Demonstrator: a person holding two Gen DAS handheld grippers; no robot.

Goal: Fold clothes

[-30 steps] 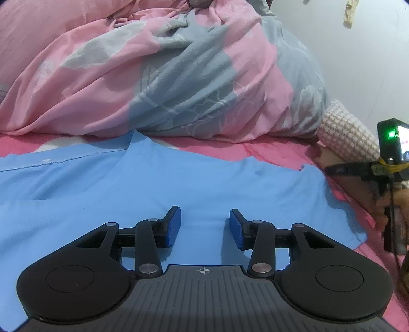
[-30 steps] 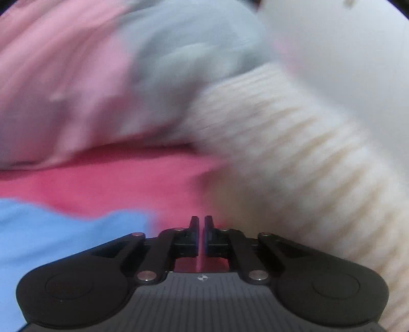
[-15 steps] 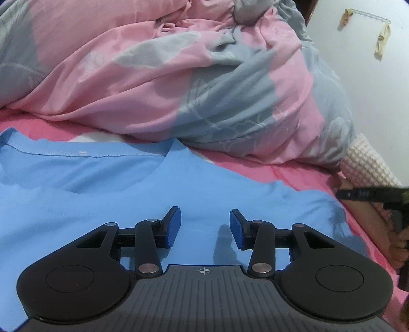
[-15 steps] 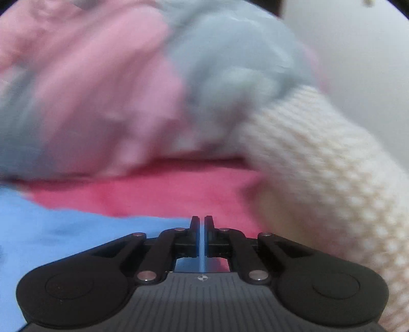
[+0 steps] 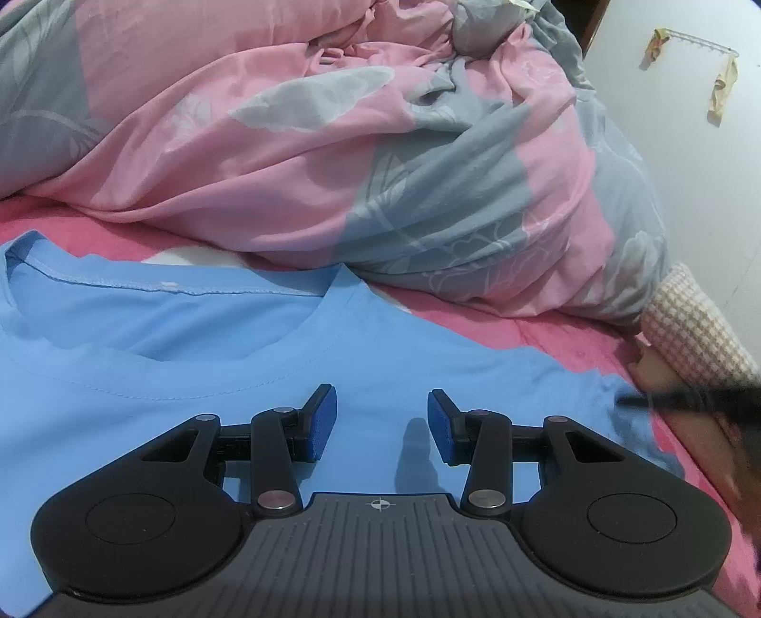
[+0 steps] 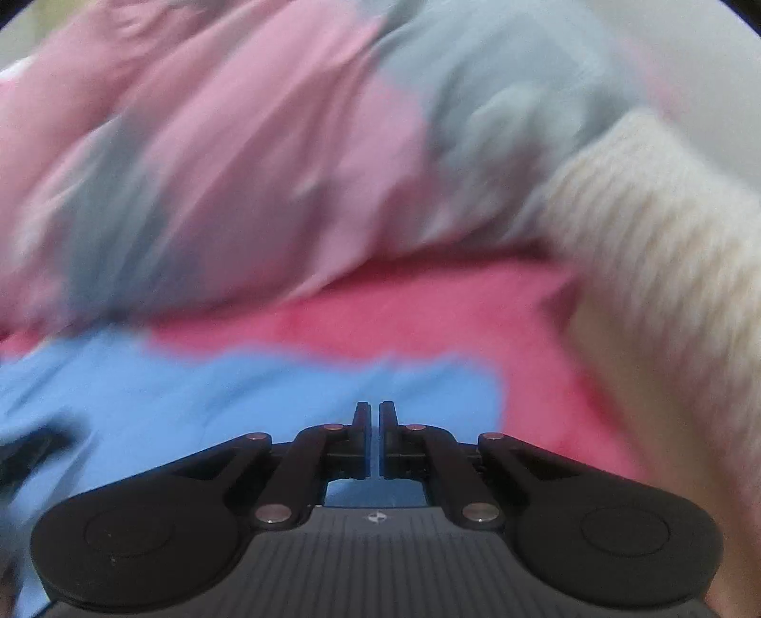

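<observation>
While the pink bedsheet (image 5: pixel 561 342) runs across the whole scene, a heaped pink and grey duvet (image 5: pixel 333 142) fills the back from the far left to past the middle, its lower fold resting on the sheet just behind the blue T-shirt (image 5: pixel 190 361). Nothing lies on top of the shirt. Right of the duvet sits a cream knitted cushion (image 5: pixel 689 323) against the white wall (image 5: pixel 704 142), where a small rack of hooks (image 5: pixel 699 40) carries a few pale hanging items. Near the right edge of the left wrist view a dark blurred shape crosses in front of the cushion, too smeared to identify. The shirt is spread flat on the sheet, front up, with its round neckline (image 5: pixel 157 285) at the left and a small pale label inside the back collar; its cloth looks smooth, with only light ripples toward the right sleeve (image 5: pixel 632 428), whose edge ends on the bare sheet. Over the shirt's chest the left gripper (image 5: pixel 382 418) hovers with its blue-padded jaws moderately apart and nothing between them. In the blurred right wrist view, the right gripper (image 6: pixel 374 418) has its jaws pressed together, empty as far as can be seen, above the shirt's right edge with the sheet and cushion beyond.
</observation>
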